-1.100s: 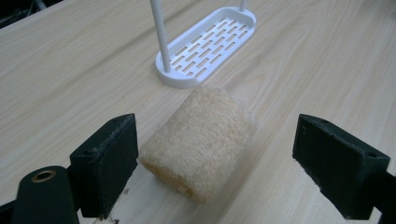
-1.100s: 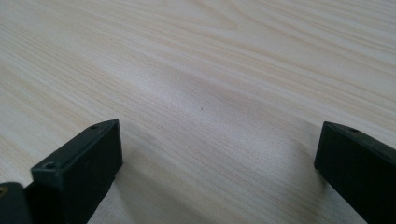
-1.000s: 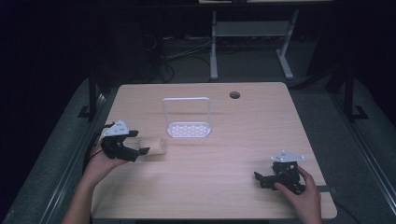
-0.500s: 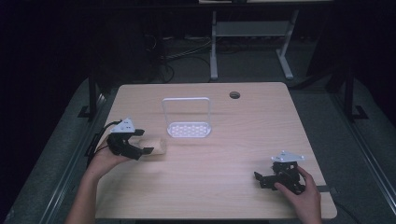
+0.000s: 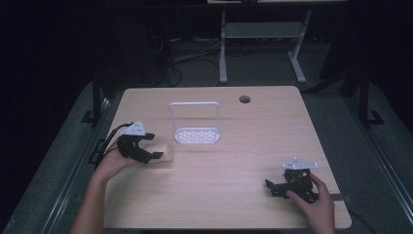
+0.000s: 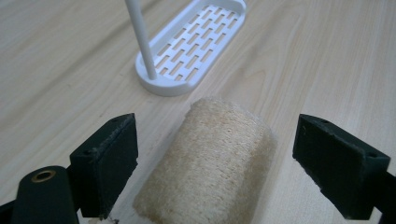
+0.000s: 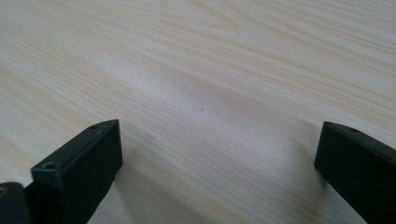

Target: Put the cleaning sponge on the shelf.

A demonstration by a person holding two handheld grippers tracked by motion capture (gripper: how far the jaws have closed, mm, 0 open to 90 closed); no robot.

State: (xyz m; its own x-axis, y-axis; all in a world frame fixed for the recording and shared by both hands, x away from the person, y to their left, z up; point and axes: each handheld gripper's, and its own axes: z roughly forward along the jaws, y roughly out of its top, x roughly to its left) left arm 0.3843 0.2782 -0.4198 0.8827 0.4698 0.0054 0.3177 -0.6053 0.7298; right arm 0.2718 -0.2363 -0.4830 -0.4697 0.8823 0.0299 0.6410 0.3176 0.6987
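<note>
Left gripper (image 5: pixel 155 148) held low over left side of table (image 5: pixel 253 195), jaws spread wide, not clamped; one beige loofah roll (image 6: pixel 210 163) lay on its side between the jaws in left gripper view, gap visible on the right jaw's side, left jaw very near the roll, contact there could not be told; same roll (image 5: pixel 164 154) seen in high view just in front of the gripper, resting on the wood; one white rack (image 5: pixel 195 126) with slotted base and upright loop handle stood just beyond the roll, near table middle, apart from it; slotted base (image 6: pixel 191 44) and one post seen past the roll's far end in left gripper view; right gripper (image 5: pixel 273 187) rested near right front of table, well apart from roll and rack, held by right hand (image 5: pixel 311 202); jaws released, wide apart over bare wood (image 7: pixel 201 84), nothing between them; one round cable hole (image 5: pixel 245 99) at far side of table; counted: one roll, one rack, two grippers.
</note>
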